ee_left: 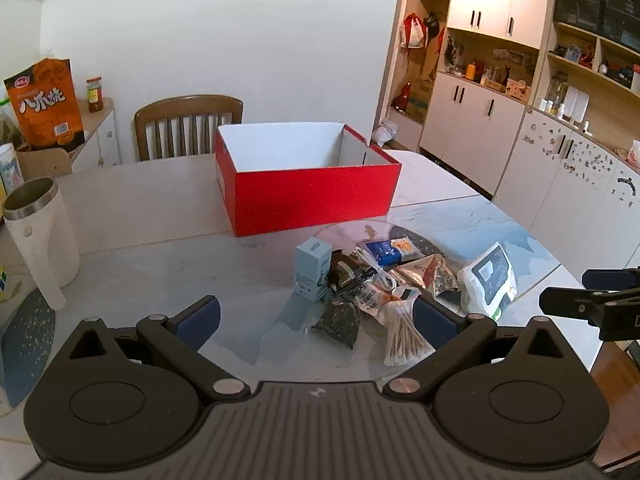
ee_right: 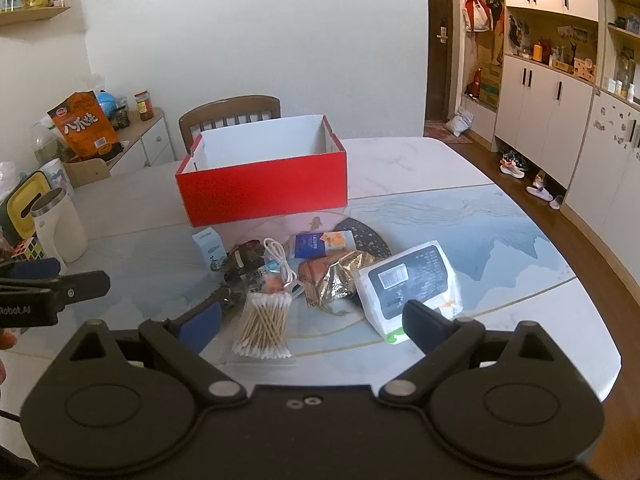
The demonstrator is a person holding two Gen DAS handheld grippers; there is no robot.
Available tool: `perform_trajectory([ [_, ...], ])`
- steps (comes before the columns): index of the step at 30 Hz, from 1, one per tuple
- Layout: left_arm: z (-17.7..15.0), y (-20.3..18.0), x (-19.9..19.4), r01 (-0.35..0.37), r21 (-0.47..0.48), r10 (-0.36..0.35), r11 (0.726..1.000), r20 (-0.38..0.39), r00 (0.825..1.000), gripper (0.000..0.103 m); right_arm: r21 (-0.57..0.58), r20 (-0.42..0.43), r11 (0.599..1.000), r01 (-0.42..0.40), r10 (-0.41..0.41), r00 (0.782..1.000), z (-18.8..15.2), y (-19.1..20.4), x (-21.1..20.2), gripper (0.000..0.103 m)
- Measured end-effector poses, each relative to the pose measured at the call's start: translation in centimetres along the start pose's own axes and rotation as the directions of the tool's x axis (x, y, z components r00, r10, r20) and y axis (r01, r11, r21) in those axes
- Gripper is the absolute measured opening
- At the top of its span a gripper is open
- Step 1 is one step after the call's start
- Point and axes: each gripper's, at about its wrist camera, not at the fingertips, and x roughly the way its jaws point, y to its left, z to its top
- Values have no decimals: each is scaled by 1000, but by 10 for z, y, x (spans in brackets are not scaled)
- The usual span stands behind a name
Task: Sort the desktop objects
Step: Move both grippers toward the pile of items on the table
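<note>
An open red box (ee_left: 312, 196) (ee_right: 264, 188) with a white inside stands on the table beyond a heap of small items. The heap holds a light blue carton (ee_left: 312, 270) (ee_right: 210, 246), a bag of cotton swabs (ee_left: 404, 340) (ee_right: 266, 324), a white cable (ee_right: 280, 258), snack packets (ee_left: 424, 276) (ee_right: 340, 276) and a white wipes pack (ee_left: 490, 282) (ee_right: 412, 284). My left gripper (ee_left: 316, 322) hovers open just short of the heap, nothing between its fingers. My right gripper (ee_right: 312, 324) is open too, with the swabs lying on the table beneath its gap.
A white jug (ee_left: 42, 236) (ee_right: 60, 224) stands at the table's left. Behind the box is a wooden chair (ee_left: 188, 124) (ee_right: 230, 116). An orange snack bag (ee_left: 48, 104) (ee_right: 86, 126) sits on a side cabinet. Cupboards (ee_left: 520, 120) line the right wall.
</note>
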Motion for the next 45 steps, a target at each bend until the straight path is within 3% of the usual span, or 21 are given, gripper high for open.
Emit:
perform_trajectory([
  [10,5,-13,3,-25,21,25,999,21,999,103,-80,36,996,-47,50,998,2,-3,-3,97],
  [24,13,-42,31,-89,22,88,996,58,994,103,-105,35,992,-68,72,997,14,-55,27,98],
  [32,7,-59,60,-90,47,90,995,17,996,103,-114,-5,992,-51,51,999,13,-85,55,97],
  [45,-11,-90,110,-32,89,39,995,-87,995,102,-188,-68,979,-73,61,996,10,-105,103,98],
])
